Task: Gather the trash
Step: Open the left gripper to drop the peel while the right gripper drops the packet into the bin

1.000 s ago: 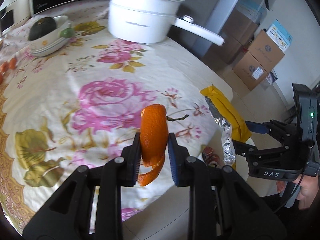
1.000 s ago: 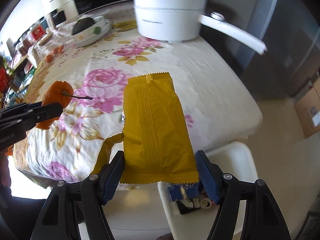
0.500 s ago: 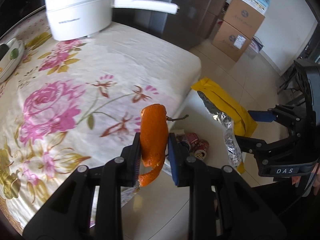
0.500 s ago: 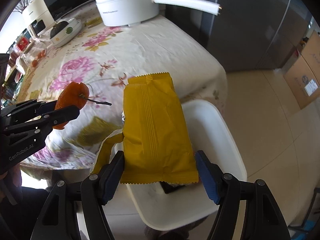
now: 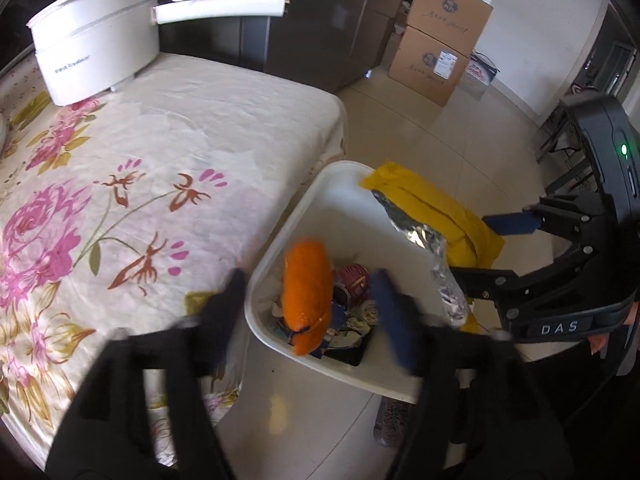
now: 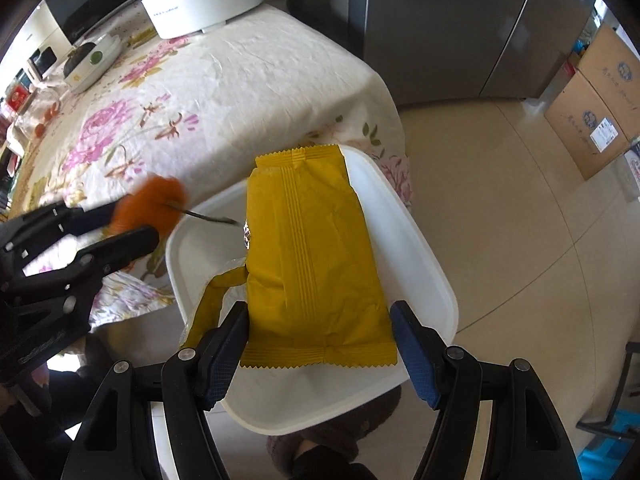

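A white trash bin point(image 5: 304, 216) stands on the floor beside the table, with cans and scraps inside. My left gripper point(image 5: 310, 300) is open above it, jaws wide and blurred. The orange peel point(image 5: 307, 294) is loose between them, over the bin's contents. It also shows in the right wrist view point(image 6: 154, 204), blurred beside the left gripper's fingers. My right gripper point(image 6: 320, 344) is shut on a yellow snack wrapper point(image 6: 312, 264) and holds it over the bin point(image 6: 424, 264). The wrapper with its foil inside also shows in the left wrist view point(image 5: 436, 216).
The table has a floral cloth point(image 5: 120, 184). A white pot with a long handle point(image 5: 96, 60) stands at its far end. A dish with an avocado point(image 6: 88, 60) sits further back. Cardboard boxes point(image 5: 440, 40) stand on the tiled floor. A steel fridge point(image 6: 440, 32) is behind the table.
Both grippers moved from over the table to above the bin. My left gripper has opened and let go of the orange peel. The right still holds the wrapper.
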`<state>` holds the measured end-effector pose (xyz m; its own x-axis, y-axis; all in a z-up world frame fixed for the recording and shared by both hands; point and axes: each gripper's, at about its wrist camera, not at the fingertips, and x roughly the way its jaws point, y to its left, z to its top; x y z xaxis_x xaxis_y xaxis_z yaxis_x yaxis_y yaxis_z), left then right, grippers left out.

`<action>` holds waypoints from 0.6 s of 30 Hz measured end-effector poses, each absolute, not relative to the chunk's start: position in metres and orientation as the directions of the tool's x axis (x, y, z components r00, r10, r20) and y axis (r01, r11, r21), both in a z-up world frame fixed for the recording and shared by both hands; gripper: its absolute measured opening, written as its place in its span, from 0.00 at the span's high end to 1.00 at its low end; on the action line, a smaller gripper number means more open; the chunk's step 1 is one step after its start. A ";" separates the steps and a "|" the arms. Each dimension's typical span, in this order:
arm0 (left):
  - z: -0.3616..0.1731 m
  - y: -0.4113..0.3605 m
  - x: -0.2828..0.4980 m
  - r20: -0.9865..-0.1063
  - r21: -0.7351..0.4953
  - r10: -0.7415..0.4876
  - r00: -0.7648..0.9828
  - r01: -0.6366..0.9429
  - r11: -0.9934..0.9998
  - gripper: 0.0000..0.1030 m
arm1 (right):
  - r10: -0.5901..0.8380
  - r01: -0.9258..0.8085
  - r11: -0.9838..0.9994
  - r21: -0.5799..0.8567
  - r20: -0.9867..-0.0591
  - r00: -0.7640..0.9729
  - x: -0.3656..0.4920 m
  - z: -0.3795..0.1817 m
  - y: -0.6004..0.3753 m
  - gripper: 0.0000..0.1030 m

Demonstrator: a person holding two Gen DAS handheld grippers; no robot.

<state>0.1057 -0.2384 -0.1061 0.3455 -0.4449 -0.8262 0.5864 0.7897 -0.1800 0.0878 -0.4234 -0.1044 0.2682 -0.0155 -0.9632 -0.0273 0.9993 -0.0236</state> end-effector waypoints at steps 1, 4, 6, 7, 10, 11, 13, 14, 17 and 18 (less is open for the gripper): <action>-0.104 -0.237 0.106 -0.821 -0.172 -0.441 0.361 0.581 0.795 0.17 | -0.018 -0.026 0.999 -0.026 -0.964 0.265 0.089 -0.106 -0.422 0.30; -0.103 -0.234 0.108 -0.834 -0.153 -0.416 0.363 0.572 0.806 0.16 | -0.023 -0.021 0.999 -0.030 -0.965 0.261 0.088 -0.108 -0.425 0.30; -0.103 -0.230 0.108 -0.836 -0.136 -0.399 0.376 0.563 0.816 0.13 | -0.030 -0.020 0.999 -0.036 -0.966 0.258 0.089 -0.110 -0.425 0.30; -0.104 -0.228 0.108 -0.839 -0.127 -0.388 0.380 0.558 0.820 0.09 | -0.031 -0.019 0.999 -0.037 -0.966 0.257 0.088 -0.110 -0.425 0.30; -0.101 -0.220 0.106 -0.840 -0.100 -0.365 0.401 0.547 0.831 0.06 | -0.033 -0.021 0.999 -0.039 -0.966 0.257 0.088 -0.110 -0.425 0.29; -0.099 -0.217 0.105 -0.838 -0.093 -0.360 0.409 0.545 0.834 0.06 | -0.029 -0.023 0.999 -0.037 -0.966 0.257 0.088 -0.110 -0.424 0.28; -0.095 -0.213 0.103 -0.834 -0.079 -0.351 0.425 0.539 0.839 0.02 | -0.020 -0.017 1.000 -0.026 -0.964 0.266 0.091 -0.110 -0.421 0.27; -0.094 -0.210 0.102 -0.833 -0.077 -0.350 0.429 0.536 0.841 0.01 | -0.014 -0.014 1.000 -0.019 -0.961 0.275 0.091 -0.109 -0.420 0.26; -0.090 -0.200 0.097 -0.837 -0.072 -0.335 0.433 0.519 0.851 0.01 | -0.018 -0.027 0.999 -0.028 -0.954 0.300 0.090 -0.107 -0.414 0.00; -0.090 -0.197 0.096 -0.838 -0.070 -0.329 0.435 0.513 0.856 0.01 | -0.025 -0.031 0.999 -0.036 -0.952 0.306 0.089 -0.106 -0.411 0.00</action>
<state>0.0957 -0.1969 -0.0896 0.4348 -0.3293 -0.8382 0.5127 0.8557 -0.0703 0.0894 -0.4114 -0.1056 0.3064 -0.0249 -0.9516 -0.0314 0.9989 -0.0362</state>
